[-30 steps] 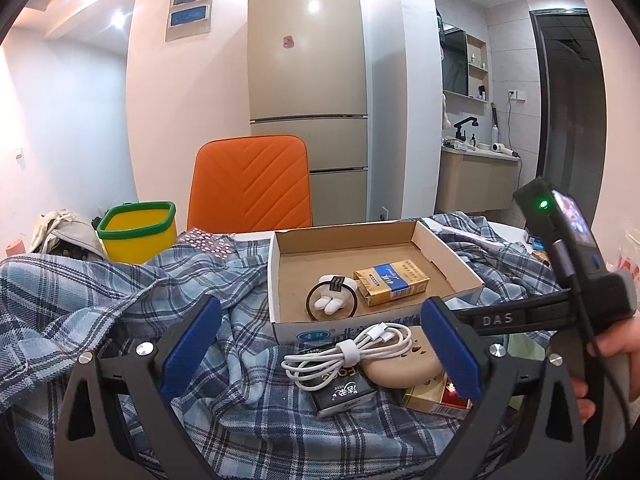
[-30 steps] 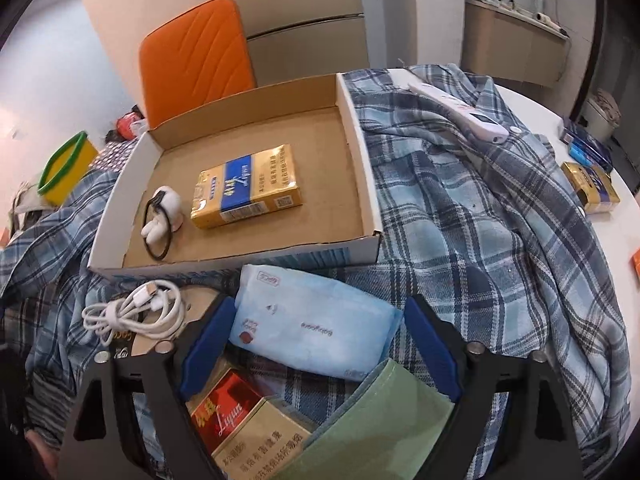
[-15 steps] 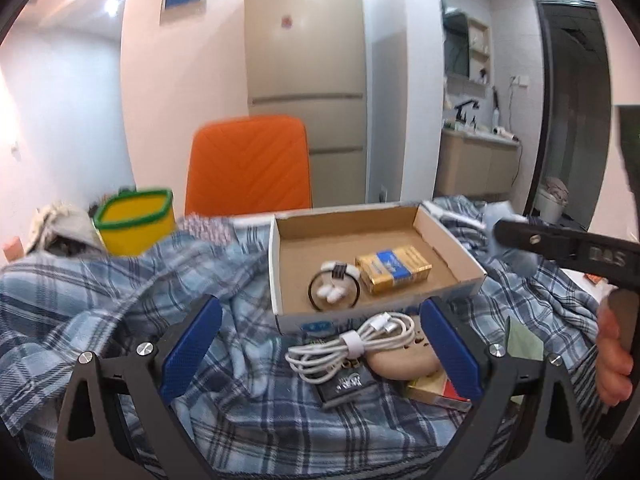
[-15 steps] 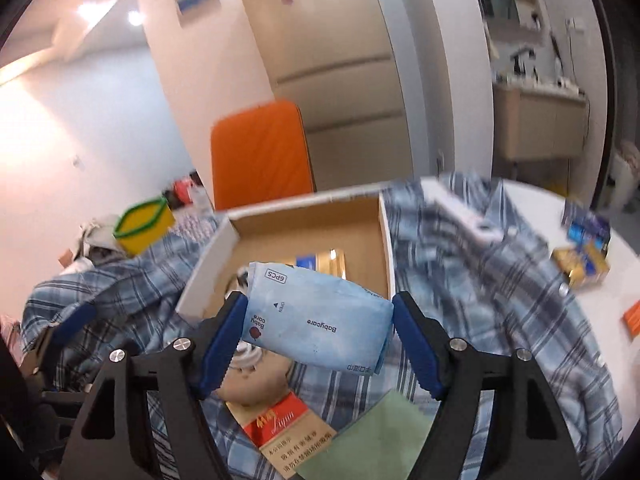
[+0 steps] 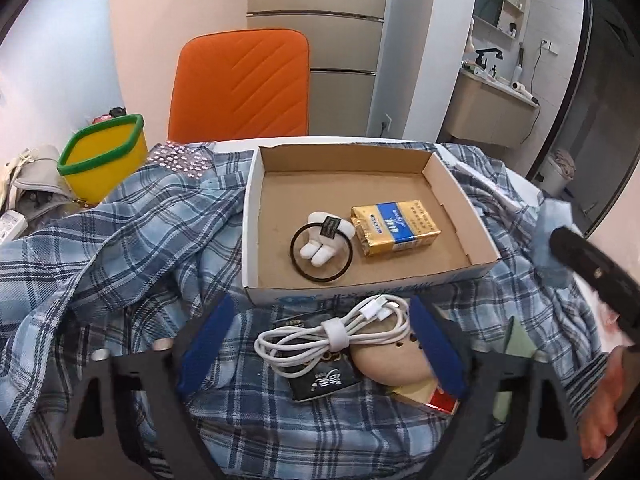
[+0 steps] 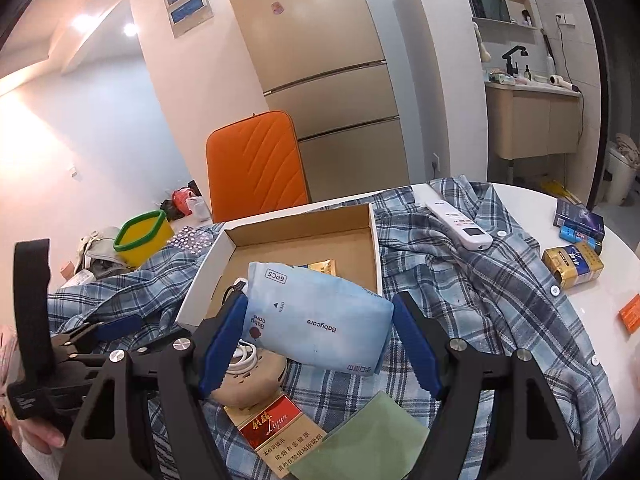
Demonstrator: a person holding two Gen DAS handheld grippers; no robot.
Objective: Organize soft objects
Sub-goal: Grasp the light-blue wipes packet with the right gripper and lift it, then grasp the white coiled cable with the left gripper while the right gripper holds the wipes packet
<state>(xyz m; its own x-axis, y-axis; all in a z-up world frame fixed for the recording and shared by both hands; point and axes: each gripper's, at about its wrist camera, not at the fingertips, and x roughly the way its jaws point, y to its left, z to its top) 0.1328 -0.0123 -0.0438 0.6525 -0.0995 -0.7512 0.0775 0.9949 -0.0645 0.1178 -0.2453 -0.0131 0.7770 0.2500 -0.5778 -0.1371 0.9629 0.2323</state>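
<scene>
My right gripper (image 6: pixel 320 344) is shut on a light blue Babycare tissue pack (image 6: pixel 316 316) and holds it in the air, in front of the open cardboard box (image 6: pixel 376 248). The box (image 5: pixel 248 240) holds a hair tie with a white plush charm (image 5: pixel 322 246) and a gold-and-blue cigarette pack (image 5: pixel 394 226). My left gripper (image 5: pixel 320 356) is open, low over a coiled white cable (image 5: pixel 336 330) and a tan round pouch (image 5: pixel 390 362) in front of the box. A blue plaid shirt (image 5: pixel 120 248) covers the table.
A red Liqun cigarette pack (image 6: pixel 276 432) and a green cloth (image 6: pixel 360 444) lie under my right gripper. A white remote (image 6: pixel 458 226), another gold pack (image 6: pixel 572 266) and a dark box (image 6: pixel 578 220) lie to the right. An orange chair (image 5: pixel 240 88) and a yellow bin (image 5: pixel 104 156) stand behind.
My right gripper closed on the tissue pack and lifted it off the table toward the box. My left gripper tilted down and moved slightly closer to the cable.
</scene>
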